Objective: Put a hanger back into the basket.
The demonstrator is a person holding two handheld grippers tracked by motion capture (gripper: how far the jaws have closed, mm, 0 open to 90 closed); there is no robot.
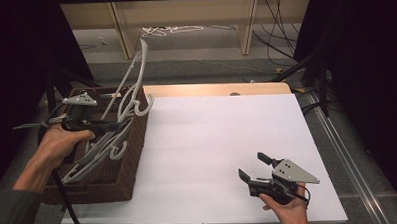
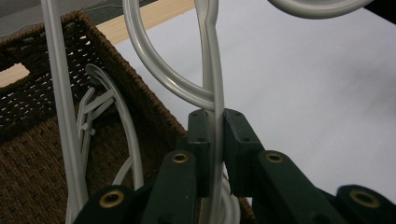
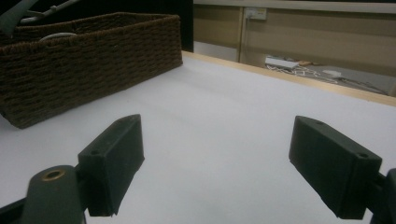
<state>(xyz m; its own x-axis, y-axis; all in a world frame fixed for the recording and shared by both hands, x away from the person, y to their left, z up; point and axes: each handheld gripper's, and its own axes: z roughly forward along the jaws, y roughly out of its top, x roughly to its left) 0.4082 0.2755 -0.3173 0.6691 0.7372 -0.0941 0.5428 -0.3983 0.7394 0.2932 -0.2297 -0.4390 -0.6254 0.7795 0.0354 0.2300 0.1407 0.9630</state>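
Hangers [image 1: 118,126] lie heaped in the wicker basket [image 1: 133,159] beneath the left hand-held gripper [image 2: 215,140], clamped on one white hanger [image 2: 212,70], while the right hand-held gripper [image 1: 256,166] gapes wide over the worktop [image 1: 212,141].

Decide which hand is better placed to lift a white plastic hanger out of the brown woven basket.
Left: the left gripper is shut on a white plastic hanger over the brown woven basket. The right gripper waits open, apart.

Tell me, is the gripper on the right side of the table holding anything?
No, the right gripper has its two black jaws standing wide apart over the bare white table, with nothing between them.
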